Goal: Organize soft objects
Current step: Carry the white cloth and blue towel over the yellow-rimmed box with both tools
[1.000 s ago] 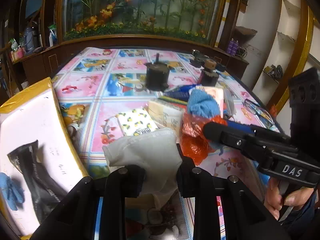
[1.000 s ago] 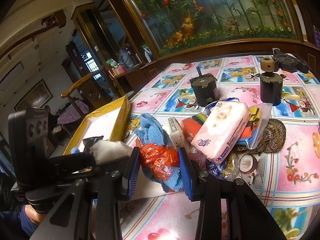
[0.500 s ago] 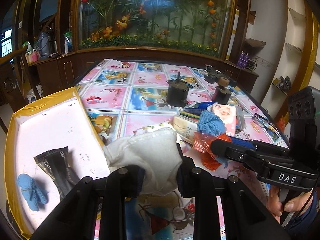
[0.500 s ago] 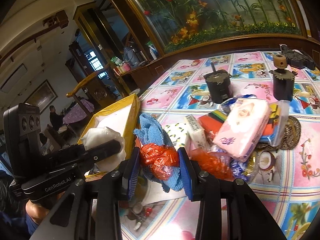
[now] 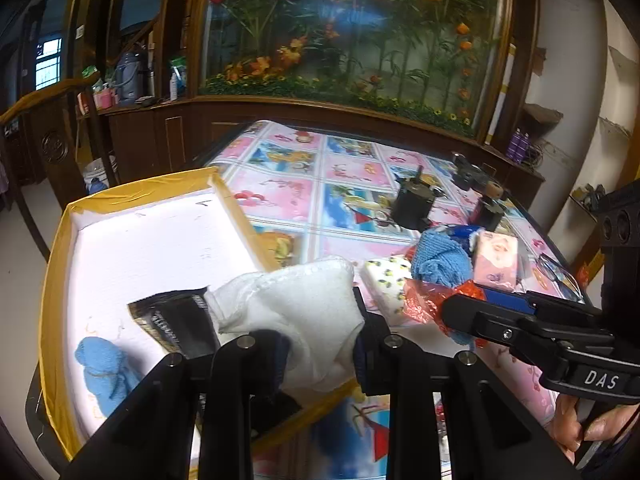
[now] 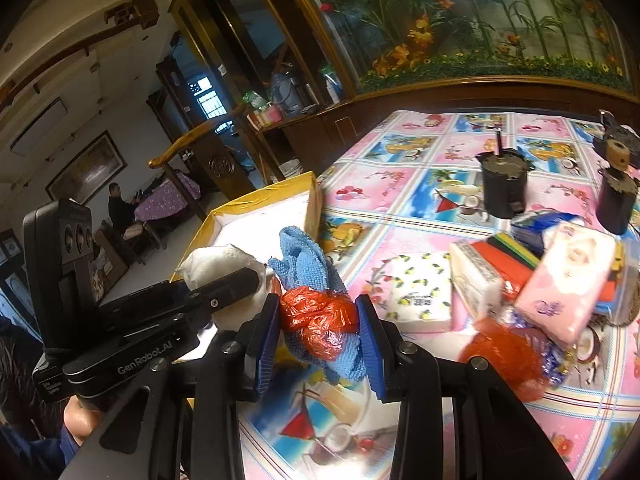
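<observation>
The white cloth (image 5: 304,312) hides the left gripper's (image 5: 320,344) inner pads and part of the black packet (image 5: 176,324). The pink tissue pack (image 6: 568,284) is motion-blurred. The right gripper's (image 5: 460,316) handle runs off the frame edge.

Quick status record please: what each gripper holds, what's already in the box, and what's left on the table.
left gripper: shut on white cloth, at the box's near edge
right gripper: shut on blue cloth bundled with red bag
box: yellow-rimmed, holds blue bundle and black packet
table: tissue packs, lemon-print pack, orange scrubber, two dark pots
</observation>
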Motion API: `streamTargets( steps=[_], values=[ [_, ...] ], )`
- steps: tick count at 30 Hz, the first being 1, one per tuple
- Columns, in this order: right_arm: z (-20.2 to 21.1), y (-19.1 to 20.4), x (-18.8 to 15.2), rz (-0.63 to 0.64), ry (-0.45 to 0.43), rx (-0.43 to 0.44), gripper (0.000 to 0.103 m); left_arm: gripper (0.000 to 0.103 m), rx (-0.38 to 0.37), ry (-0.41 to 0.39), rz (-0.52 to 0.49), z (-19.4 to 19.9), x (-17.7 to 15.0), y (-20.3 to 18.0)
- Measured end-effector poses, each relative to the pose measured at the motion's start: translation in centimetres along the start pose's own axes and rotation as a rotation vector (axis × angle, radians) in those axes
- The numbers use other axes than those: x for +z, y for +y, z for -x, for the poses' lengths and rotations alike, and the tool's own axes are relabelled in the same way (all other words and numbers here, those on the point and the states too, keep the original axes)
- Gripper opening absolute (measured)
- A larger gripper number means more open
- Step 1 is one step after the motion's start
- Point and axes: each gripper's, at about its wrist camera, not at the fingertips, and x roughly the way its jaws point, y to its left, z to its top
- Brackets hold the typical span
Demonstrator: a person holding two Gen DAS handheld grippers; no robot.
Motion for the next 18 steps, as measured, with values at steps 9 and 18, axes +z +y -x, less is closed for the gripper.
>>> streamTargets(
  steps=[9, 18],
  values=[
    [-4.1, 4.0, 0.9, 0.03, 0.053, 0.048, 0.041, 0.025, 0.053, -0.015, 0.114, 0.4, 0.0, 5.7],
    [-8.2, 7.6, 4.6, 0.068, 0.121, 0.032, 0.041, 0.026, 0.095, 0.012, 0.224, 0.6, 2.0, 13.1]
  ],
)
